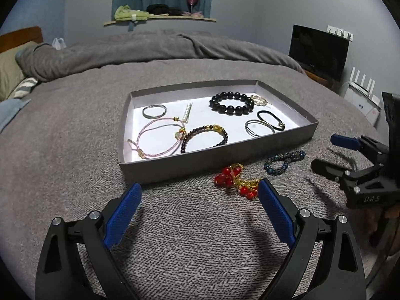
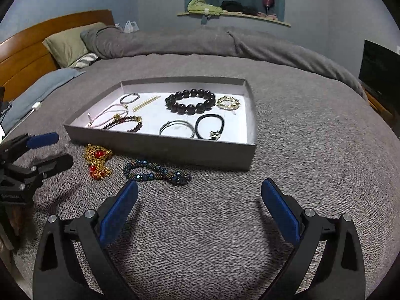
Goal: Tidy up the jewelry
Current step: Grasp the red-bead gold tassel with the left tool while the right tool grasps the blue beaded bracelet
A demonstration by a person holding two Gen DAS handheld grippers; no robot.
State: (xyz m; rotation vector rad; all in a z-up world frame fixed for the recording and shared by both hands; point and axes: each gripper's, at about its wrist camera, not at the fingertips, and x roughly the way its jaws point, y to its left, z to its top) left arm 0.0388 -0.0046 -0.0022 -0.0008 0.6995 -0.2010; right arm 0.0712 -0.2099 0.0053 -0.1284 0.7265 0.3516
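Left wrist view: the left gripper hovers low, jaws spread wide and empty, near the red-and-gold beaded bracelet. The right gripper hovers likewise, gaping and empty, by the blue beaded bracelet before the shallow grey cardboard tray.

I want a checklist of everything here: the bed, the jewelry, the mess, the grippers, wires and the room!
Surface: grey knitted bed blanket.
Job's things: shallow grey cardboard tray holding bracelets, including a black round-bead bracelet; red-and-gold beaded piece and blue beaded bracelet lie outside on the blanket.
Clutter: nothing seen.
Grippers: left gripper open, empty; right gripper open, empty.
Cables: white plug at bed edge.
Surroundings: wooden headboard, olive pillow, dark screen.
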